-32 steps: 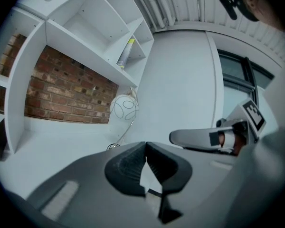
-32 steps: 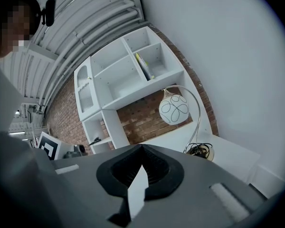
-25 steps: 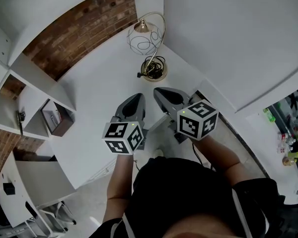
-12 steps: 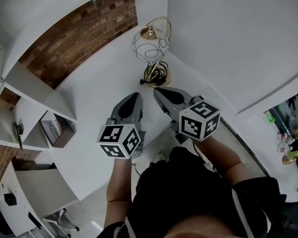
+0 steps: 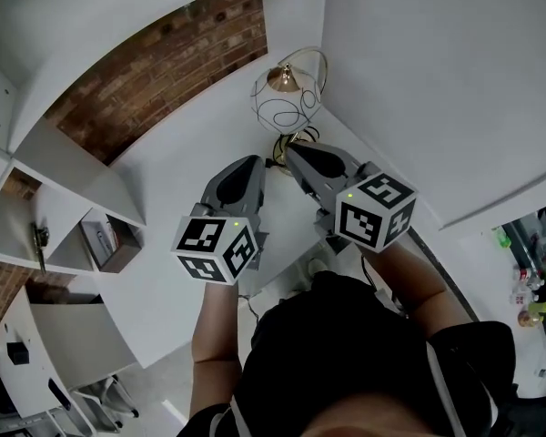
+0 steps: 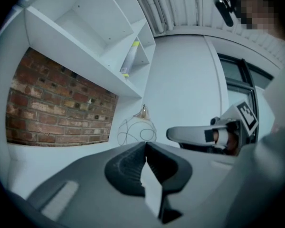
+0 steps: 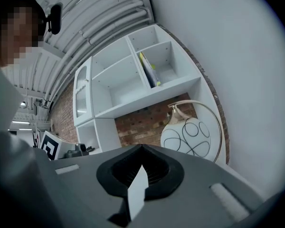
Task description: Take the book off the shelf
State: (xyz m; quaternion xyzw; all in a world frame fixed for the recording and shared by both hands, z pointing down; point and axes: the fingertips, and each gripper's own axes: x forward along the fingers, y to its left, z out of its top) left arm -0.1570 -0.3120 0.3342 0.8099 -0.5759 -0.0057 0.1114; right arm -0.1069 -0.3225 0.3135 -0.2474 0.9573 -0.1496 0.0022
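A thin yellow-and-white book (image 7: pixel 149 70) leans upright in the top right compartment of the white wall shelf (image 7: pixel 133 103). The left gripper view shows the book (image 6: pixel 129 58) high on that shelf (image 6: pixel 85 56), well above and beyond both grippers. My left gripper (image 5: pixel 252 164) (image 6: pixel 146 144) is shut with nothing between its jaws. Beside it, my right gripper (image 5: pixel 296 151) (image 7: pixel 141 147) is also shut and empty. Both are held side by side over the white counter (image 5: pixel 191 180), pointing toward the lamp, and neither touches the book.
A brass lamp with a wire-patterned globe (image 5: pixel 287 103) (image 7: pixel 192 134) stands on the counter just ahead of the fingertips, against a brick wall (image 5: pixel 155 71). Lower shelf compartments (image 5: pixel 105 239) on the left hold small items. A chair (image 5: pixel 109 394) stands at lower left.
Both grippers have moved up and forward together toward the lamp, staying shut. The lamp and shelf now sit closer to the fingertips in the head view.
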